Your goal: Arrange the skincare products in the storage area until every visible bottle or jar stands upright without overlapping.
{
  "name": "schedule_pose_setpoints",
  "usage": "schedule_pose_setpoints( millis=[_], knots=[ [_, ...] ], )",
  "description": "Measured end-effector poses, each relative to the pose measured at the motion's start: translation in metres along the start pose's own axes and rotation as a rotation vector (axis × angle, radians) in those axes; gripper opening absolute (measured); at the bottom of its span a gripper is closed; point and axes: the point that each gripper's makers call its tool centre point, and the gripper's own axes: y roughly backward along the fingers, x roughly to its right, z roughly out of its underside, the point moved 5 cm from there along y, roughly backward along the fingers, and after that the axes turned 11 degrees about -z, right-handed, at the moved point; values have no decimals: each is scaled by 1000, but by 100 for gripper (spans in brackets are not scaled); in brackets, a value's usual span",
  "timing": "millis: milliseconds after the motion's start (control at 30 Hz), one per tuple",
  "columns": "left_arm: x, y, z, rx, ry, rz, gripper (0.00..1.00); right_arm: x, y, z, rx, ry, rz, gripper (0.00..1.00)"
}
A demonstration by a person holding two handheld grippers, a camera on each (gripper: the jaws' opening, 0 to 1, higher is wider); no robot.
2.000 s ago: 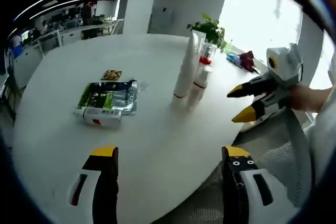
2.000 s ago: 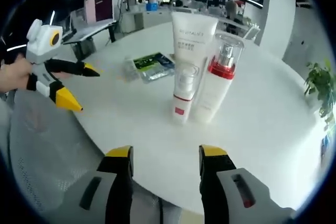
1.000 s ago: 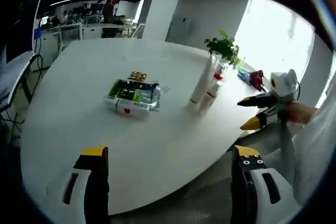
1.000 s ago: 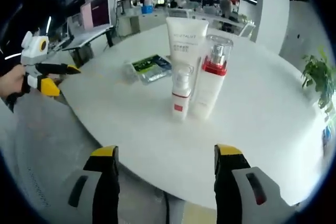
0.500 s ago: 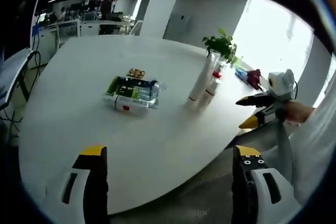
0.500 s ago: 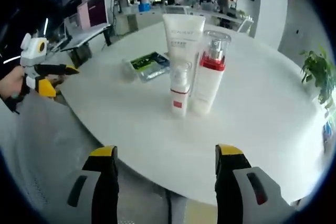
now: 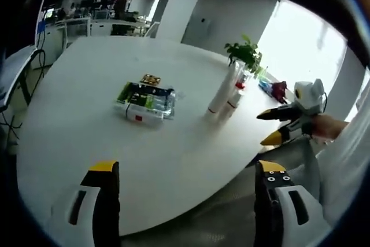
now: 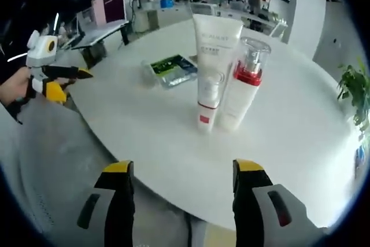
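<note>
Table [image 8: 144, 125]: tube [image 8: 213, 65], pump bottle [image 8: 243, 88] and small bottle [image 8: 206, 105] upright, clustered, touching. Pouch [image 7: 145, 99] flat, well apart. Left gripper [image 7: 185, 172] and right gripper [image 8: 184, 169]: spread, empty, off the edge. Advice: approach low, grasp one bottle at mid-body, ease it clear of neighbours.

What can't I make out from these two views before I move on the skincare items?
- White tube, right gripper view: its print is too small and blurred to read.
- Small bottle, right gripper view: it overlaps the tube behind, so contact cannot be judged.
- Pump bottle, left gripper view: mostly hidden behind the tube.
- Green packet, left gripper view: too small to identify.
- Items at the table's far edge, left gripper view: blurred.
</note>
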Motion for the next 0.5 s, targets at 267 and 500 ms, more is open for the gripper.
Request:
schedule_pose_setpoints(
  millis=[267,500],
  knots=[
    [-7,-1,2,-6,29,-13,88,-8,-8,-5,-20,22,-29,68],
    [-12,-3,2,-11,16,-21,87,-10,-18,-11,-35,38,-50,67]
  ],
)
